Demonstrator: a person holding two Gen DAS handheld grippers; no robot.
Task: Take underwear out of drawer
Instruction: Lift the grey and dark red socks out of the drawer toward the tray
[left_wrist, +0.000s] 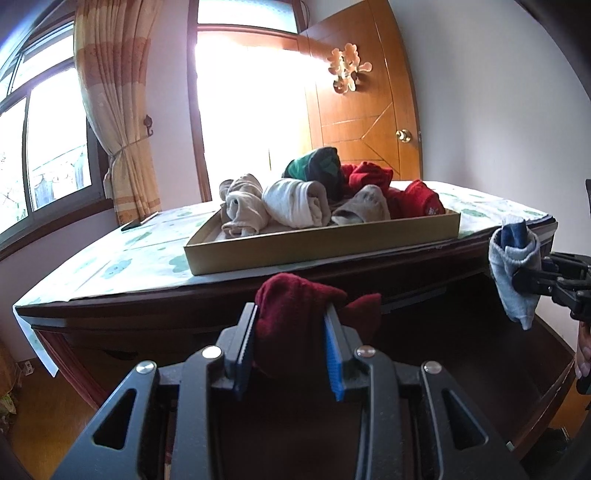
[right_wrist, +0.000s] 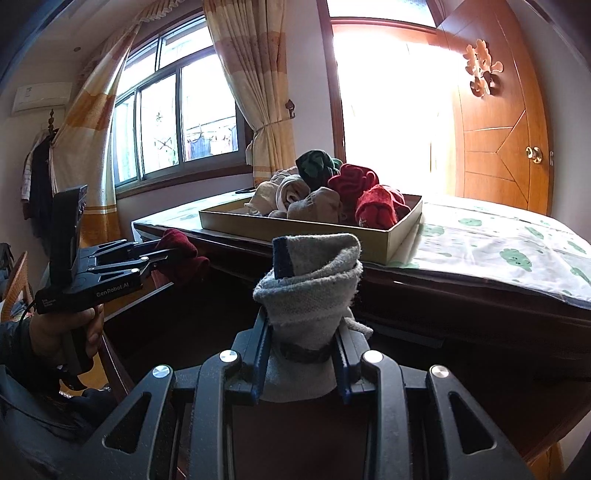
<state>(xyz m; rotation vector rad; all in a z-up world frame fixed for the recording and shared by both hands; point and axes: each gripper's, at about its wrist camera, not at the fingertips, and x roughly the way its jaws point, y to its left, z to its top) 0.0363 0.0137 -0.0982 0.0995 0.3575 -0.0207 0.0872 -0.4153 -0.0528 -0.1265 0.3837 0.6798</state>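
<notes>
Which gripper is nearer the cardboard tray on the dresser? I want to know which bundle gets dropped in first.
Hard to call. Left gripper, with the dark red bundle, is below the cardboard tray's front wall; right gripper, with the grey bundle, is below its right corner.

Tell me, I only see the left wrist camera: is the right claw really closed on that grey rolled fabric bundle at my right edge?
Observer: Yes. The right wrist view shows the right claw pinching the grey rolled fabric bundle low down, a finger pressed on each side.
Operator: Any marking where it grips?
Observer: A dark band crosses the bundle between the fingers.
Operator: What's behind my camera?
Observer: A bare hand grips the handle of the left claw.
</notes>
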